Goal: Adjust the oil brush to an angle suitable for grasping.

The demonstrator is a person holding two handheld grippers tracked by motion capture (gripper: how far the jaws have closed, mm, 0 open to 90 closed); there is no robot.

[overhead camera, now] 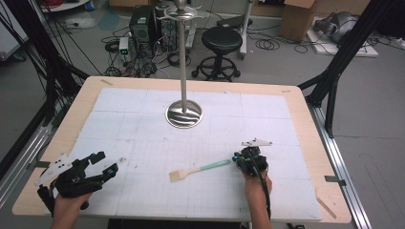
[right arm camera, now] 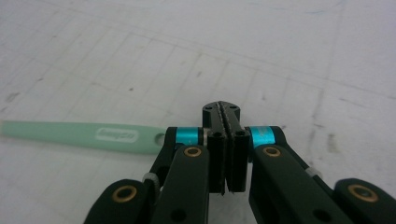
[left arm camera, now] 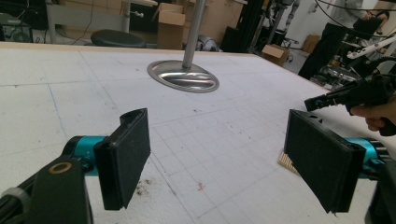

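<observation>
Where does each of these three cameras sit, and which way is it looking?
High view: above the table's near edge, looking forward and down; both forearms, left gripper, right gripper.
Left gripper view: rides that gripper, facing across the table; open jaws.
Right gripper view: rides that gripper, low over the table; shut jaws.
Shared: the metal stand and the green-handled brush.

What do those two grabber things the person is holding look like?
Both are black. The left gripper has two flat black padded fingers on shiny turquoise rings, and a grey three-cornered plate on top. The right gripper has brass-coloured rivets, turquoise rings, a grey plate and a black cable trailing back.
</observation>
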